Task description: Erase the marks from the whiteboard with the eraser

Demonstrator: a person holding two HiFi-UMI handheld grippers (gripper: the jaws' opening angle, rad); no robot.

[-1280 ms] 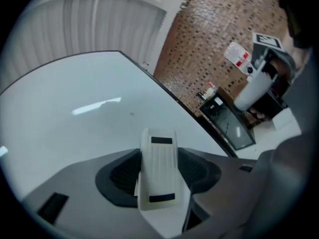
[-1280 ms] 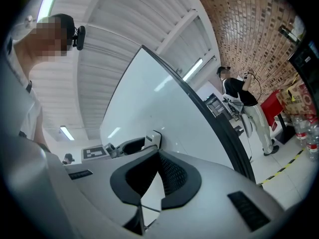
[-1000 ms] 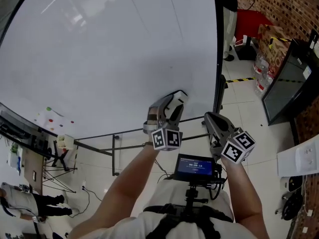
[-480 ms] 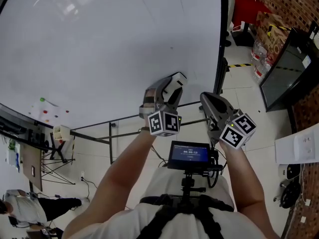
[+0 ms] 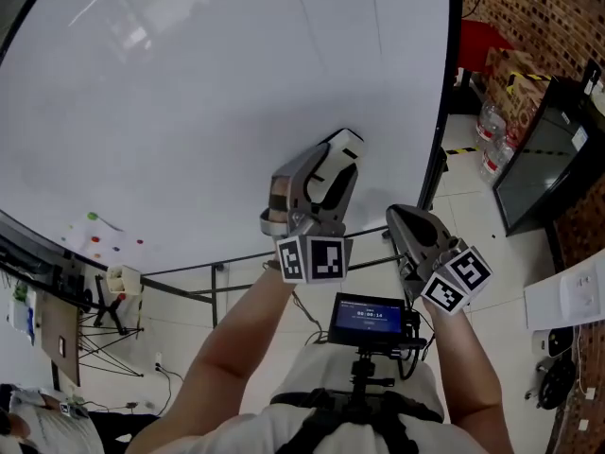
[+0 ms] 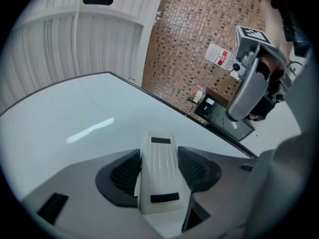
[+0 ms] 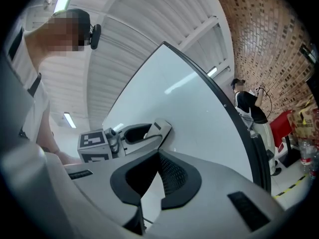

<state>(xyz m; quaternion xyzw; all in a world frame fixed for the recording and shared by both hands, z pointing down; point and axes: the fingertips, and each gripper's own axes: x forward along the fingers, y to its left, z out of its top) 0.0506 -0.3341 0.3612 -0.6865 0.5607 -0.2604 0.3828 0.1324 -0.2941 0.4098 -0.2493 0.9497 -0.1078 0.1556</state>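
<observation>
My right tool (image 7: 158, 176) hangs low, closed on nothing. My left tool (image 6: 160, 156), nearer the whiteboard (image 5: 217, 93), clamps the eraser (image 6: 158, 178) lengthwise, nose toward it. The only coloured spots (image 5: 113, 239) I see lie well to its left.

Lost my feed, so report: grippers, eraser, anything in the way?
Left gripper shut on eraser, up at whiteboard. Right gripper shut, empty, below the board's edge. No obstruction seen.

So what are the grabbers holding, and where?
The left gripper clamps the white eraser by its two long sides. The right gripper holds nothing; its jaws are shut.
</observation>
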